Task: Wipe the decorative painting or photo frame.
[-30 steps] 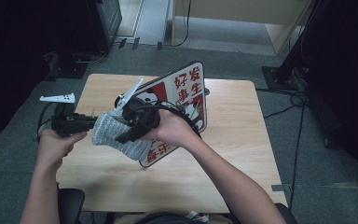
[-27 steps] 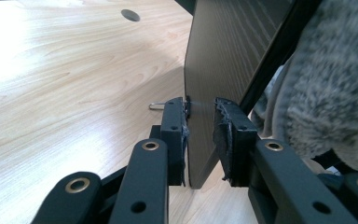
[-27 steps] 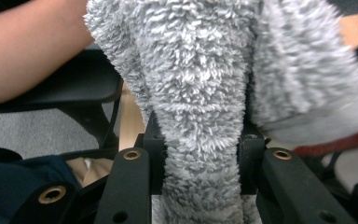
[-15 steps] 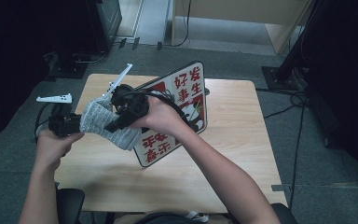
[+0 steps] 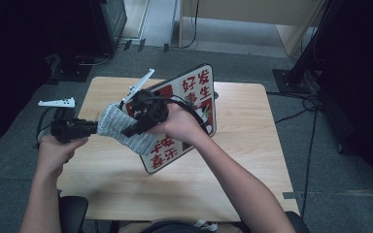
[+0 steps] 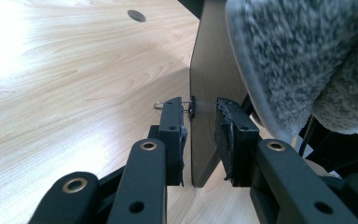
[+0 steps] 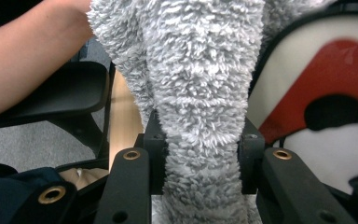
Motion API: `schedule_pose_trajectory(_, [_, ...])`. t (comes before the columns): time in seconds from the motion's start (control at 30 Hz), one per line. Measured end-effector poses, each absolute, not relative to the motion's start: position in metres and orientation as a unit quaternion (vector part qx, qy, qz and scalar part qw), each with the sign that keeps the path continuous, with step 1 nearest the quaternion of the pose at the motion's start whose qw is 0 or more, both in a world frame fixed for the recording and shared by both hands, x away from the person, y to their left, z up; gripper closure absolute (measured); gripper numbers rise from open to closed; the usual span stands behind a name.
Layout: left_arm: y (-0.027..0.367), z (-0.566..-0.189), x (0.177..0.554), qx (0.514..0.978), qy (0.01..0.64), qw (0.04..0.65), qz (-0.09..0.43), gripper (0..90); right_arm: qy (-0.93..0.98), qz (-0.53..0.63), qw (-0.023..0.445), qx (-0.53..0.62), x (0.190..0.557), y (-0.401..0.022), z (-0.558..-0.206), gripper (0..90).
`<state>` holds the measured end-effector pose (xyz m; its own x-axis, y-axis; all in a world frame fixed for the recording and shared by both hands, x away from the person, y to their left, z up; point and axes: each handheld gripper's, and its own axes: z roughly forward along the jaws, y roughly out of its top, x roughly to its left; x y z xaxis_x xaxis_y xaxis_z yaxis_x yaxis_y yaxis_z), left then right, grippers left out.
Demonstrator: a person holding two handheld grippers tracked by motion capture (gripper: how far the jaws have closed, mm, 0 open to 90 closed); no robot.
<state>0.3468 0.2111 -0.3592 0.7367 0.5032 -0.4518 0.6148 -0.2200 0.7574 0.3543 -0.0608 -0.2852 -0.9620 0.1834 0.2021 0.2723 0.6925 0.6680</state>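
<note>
Grey cloth (image 7: pixel 200 93) pinched inside right claw (image 7: pixel 198 158).

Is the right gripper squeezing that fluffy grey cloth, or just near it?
Touching. In the right gripper view, the right gripper has both black jaws pressed into the fluffy grey cloth, which bunches narrower between them.

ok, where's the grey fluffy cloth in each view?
High view: grey fluffy cloth left of centre, in front of the sign board.
Left gripper view: top right corner, beside the board's edge.
Right gripper view: centre, pinched in the right hand-held gripper.
Shared landmark: the board.
</note>
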Motion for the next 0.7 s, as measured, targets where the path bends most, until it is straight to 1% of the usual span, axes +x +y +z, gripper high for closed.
schedule_pose_trajectory(0.7, [0.211,-0.36,0.346,0.782,0.357,0.509,-0.045,70.6,-0.916,-0.371,0.066,-0.14,0.348,-0.079,-0.316,66.5])
